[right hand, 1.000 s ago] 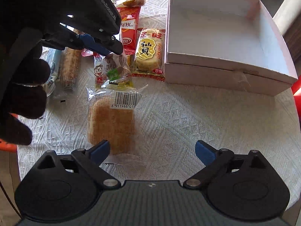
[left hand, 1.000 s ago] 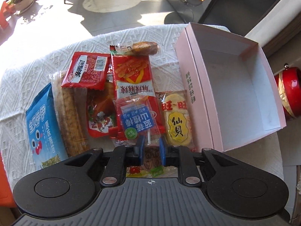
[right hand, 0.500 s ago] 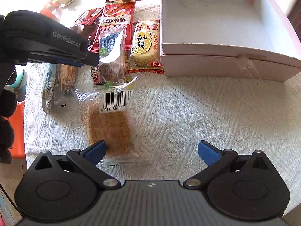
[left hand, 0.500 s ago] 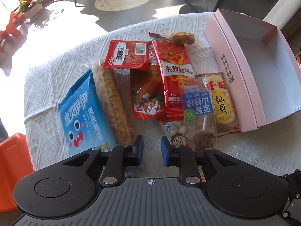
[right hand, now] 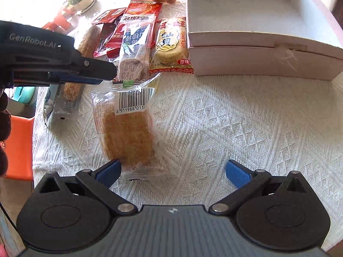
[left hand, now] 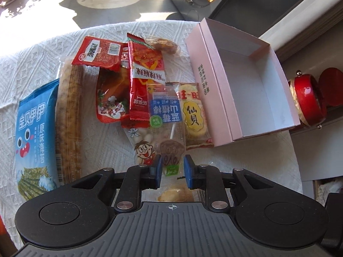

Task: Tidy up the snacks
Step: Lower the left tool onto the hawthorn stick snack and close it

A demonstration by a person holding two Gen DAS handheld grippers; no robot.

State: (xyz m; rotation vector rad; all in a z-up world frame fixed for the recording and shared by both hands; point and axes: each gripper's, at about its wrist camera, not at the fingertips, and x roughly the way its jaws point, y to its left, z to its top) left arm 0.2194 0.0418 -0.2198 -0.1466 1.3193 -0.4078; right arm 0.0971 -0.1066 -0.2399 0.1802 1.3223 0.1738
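Note:
My left gripper [left hand: 171,169] hovers at the near end of a clear lollipop packet with a blue label [left hand: 166,115], its blue pads on either side of the packet's tip with a small gap. That packet also shows in the right wrist view [right hand: 133,49], with the left gripper [right hand: 107,72] beside it. My right gripper [right hand: 173,171] is open wide and empty, its left pad by a clear packet of brown crackers [right hand: 128,132]. An empty pink box [left hand: 253,90] stands to the right of the snack pile.
Several other snacks lie on the white cloth: a blue seaweed bag [left hand: 34,132], a long brown bar [left hand: 68,111], red packets [left hand: 145,68], a yellow rice cracker pack [left hand: 195,115]. A red round tin [left hand: 308,100] sits beyond the table's right edge.
My left gripper let go of the lollipop packet, swung away, then came back to its near end with pads slightly apart. My right gripper moved closer to the cracker packet.

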